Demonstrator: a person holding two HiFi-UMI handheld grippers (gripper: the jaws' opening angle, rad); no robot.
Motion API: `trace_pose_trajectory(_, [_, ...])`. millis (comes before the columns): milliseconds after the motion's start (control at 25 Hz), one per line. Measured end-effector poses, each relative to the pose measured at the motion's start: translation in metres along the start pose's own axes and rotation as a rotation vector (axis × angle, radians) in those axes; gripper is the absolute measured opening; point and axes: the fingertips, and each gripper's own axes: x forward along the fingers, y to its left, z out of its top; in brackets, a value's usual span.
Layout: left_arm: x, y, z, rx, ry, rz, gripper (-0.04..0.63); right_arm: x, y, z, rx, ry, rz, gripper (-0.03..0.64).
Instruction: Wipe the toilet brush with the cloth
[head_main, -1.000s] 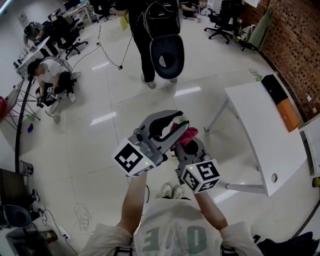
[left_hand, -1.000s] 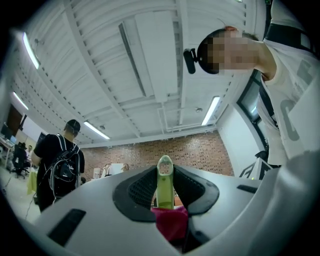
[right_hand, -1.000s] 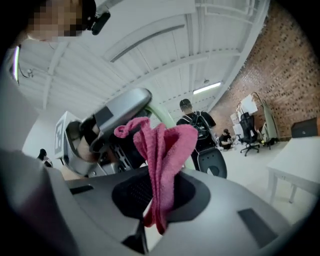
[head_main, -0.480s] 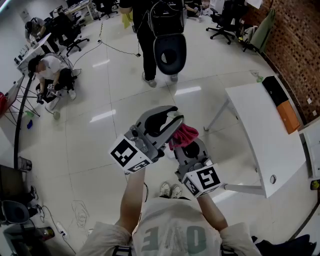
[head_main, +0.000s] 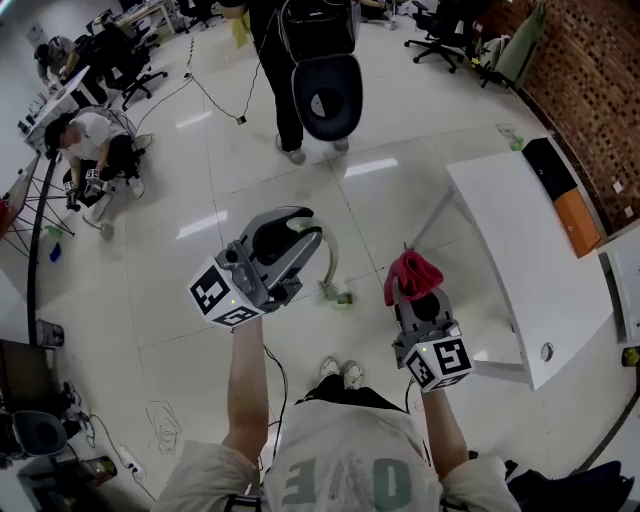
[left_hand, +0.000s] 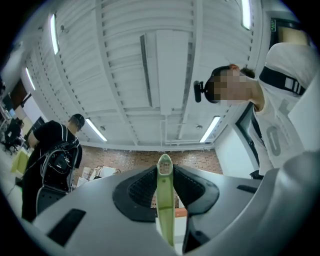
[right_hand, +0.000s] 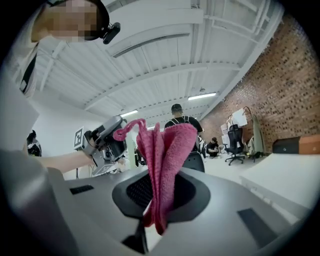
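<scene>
In the left gripper view, the toilet brush's pale green handle (left_hand: 164, 200) stands clamped between the dark pads of my left gripper (left_hand: 165, 186). From the head view, that gripper (head_main: 300, 232) is left of centre. The handle (head_main: 329, 262) curves down out of it to the small brush head (head_main: 340, 296) hanging above the floor. My right gripper (head_main: 416, 292) is shut on a bunched pink cloth (head_main: 411, 270), which stands up between its pads (right_hand: 162, 155). The two grippers are apart and the cloth is clear of the brush. In the right gripper view, the left gripper (right_hand: 102, 140) is off to the left.
A white table (head_main: 520, 260) stands close on the right, with a black and orange box (head_main: 560, 195) at its far end. A person carrying a black chair seat (head_main: 325, 95) stands ahead. Another person (head_main: 90, 140) crouches at far left. My shoes (head_main: 342, 374) are below.
The grippers were together, cloth against the brush at the left gripper's jaws. They have drawn apart, left gripper leftward and right gripper rightward, and the brush now hangs in plain sight.
</scene>
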Motion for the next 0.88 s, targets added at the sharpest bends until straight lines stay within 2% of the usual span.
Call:
trace_pose_trajectory(160, [-0.012,0.003,-0.048,-0.030,0.019,-0.099,0.107,0.017,-0.035,-0.037,-0.040,0.006,0.006,0.031])
trace_pose_trajectory(320, [-0.039,0.009,-0.137,-0.038,0.008,-0.207,0.107,0.044,-0.068,-0.124,-0.093,0.006,0.060,0.031])
trace_pose_trajectory(480, [-0.084,0.025,-0.267,-0.057,-0.009,-0.257,0.107,0.072,-0.111,-0.256,-0.110,0.005,0.081,0.031])
trace_pose_trajectory(680, [-0.143,0.049,-0.441,-0.056,-0.001,-0.293,0.107,0.098,-0.167,-0.415,-0.100,-0.047,0.092,0.031])
trace_pose_trajectory(880, [-0.184,0.061,-0.582,-0.095,0.018,-0.294,0.107,0.106,-0.211,-0.530,-0.079,-0.060,0.061,0.031])
